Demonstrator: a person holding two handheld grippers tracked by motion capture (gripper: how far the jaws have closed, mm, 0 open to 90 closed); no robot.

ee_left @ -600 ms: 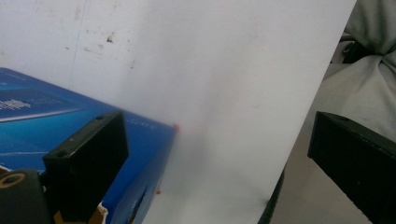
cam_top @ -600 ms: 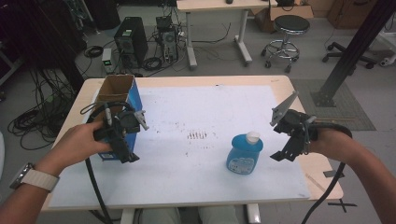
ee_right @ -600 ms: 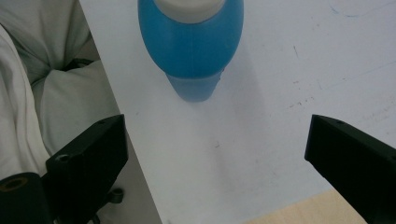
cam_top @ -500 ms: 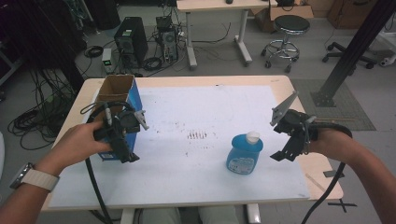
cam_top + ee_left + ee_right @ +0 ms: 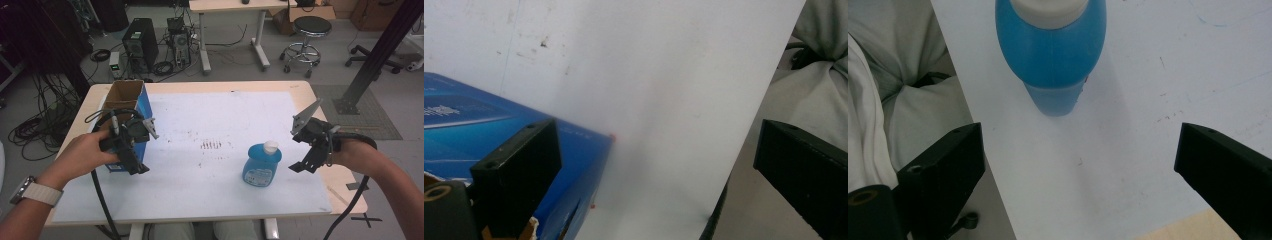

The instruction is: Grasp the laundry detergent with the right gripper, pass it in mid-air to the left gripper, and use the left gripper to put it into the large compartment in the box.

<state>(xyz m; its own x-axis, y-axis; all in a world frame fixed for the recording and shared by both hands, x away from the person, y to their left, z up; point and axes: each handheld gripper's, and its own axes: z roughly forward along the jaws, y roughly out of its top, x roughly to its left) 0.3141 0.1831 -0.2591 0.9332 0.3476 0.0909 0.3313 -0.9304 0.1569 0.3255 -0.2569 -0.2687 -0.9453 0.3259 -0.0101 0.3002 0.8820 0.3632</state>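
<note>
A blue carton with an open brown top stands upright at the table's left; its blue side fills the lower left of the left gripper view. My left gripper hangs open just in front of the carton, nothing between its jaws. A blue bottle with a white cap stands right of centre and looms near the top of the right gripper view. To the bottle's right, my right gripper is open and a short way off it, jaws empty.
A white sheet covers most of the wooden table, with dark smudges at its middle. Beyond the far edge stand computer towers, another desk and a stool. Cables trail from both grippers off the near edge.
</note>
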